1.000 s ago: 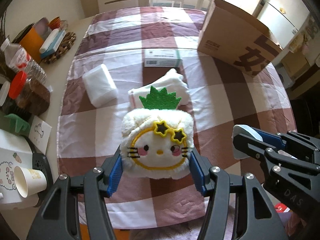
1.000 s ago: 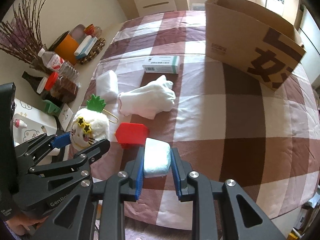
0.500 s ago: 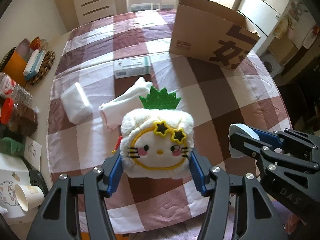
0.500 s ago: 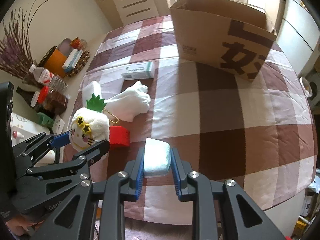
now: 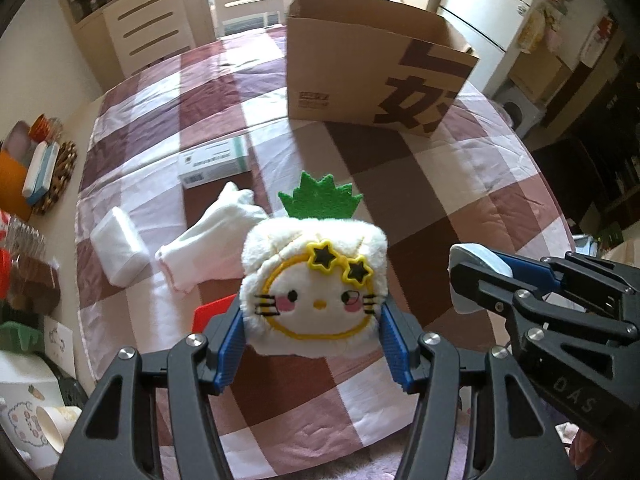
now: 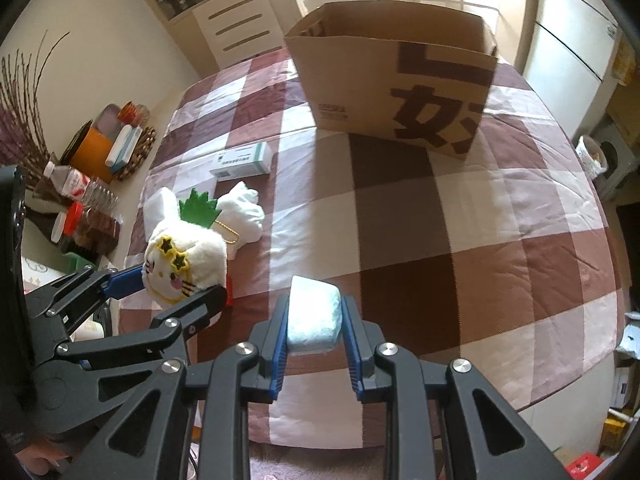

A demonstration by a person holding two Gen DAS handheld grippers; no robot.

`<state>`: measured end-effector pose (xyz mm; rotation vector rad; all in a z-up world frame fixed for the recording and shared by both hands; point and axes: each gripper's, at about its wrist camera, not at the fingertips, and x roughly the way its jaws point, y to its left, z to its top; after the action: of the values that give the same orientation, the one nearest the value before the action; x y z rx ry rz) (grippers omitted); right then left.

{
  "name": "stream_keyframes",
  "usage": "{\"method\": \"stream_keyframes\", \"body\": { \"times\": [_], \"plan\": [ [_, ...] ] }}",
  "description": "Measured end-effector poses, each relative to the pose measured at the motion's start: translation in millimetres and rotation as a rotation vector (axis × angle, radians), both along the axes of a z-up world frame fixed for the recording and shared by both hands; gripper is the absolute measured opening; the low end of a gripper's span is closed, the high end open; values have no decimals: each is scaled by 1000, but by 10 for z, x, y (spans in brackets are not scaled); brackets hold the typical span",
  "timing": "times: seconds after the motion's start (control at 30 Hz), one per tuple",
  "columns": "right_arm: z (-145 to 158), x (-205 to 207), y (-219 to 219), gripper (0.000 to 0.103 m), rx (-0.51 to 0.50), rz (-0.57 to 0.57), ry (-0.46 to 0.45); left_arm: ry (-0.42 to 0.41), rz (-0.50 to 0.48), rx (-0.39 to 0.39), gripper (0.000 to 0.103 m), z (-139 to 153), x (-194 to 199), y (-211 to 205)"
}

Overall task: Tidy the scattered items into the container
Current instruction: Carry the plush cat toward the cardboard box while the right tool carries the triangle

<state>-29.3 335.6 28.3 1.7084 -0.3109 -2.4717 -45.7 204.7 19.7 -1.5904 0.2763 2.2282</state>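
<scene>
My left gripper (image 5: 314, 328) is shut on a white pineapple plush toy (image 5: 316, 280) with a green crown and yellow star glasses, held above the checked tablecloth. My right gripper (image 6: 314, 320) is shut on a pale blue tissue pack (image 6: 314, 314), also off the table. The open brown cardboard box (image 5: 372, 68) stands at the far side of the table, ahead of both grippers. In the right wrist view the left gripper (image 6: 180, 280) with the plush toy (image 6: 188, 260) is at the left. A white glove (image 5: 216, 236), a white packet (image 5: 118, 246), a small white-green carton (image 5: 214, 162) and a red object (image 5: 210, 314) lie on the cloth.
The checked cloth (image 6: 440, 220) covers the table. Along its left edge stand bottles and jars (image 6: 80, 208), an orange holder on a woven mat (image 6: 116, 148), dried twigs (image 6: 20, 128) and a paper cup (image 5: 54, 426). White drawers (image 6: 240, 24) stand behind the table.
Both grippers have carried their items toward the box, which now looks larger and more central. The glove, packet and carton have slid down and left in both views.
</scene>
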Motion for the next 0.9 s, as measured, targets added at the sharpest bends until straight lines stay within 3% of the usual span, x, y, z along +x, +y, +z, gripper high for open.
{"method": "stream_keyframes", "body": {
  "times": [0.9],
  "plan": [
    [-3, 102, 613, 25, 2, -174, -3, -3, -162, 3, 60, 11, -39, 642]
  ]
}}
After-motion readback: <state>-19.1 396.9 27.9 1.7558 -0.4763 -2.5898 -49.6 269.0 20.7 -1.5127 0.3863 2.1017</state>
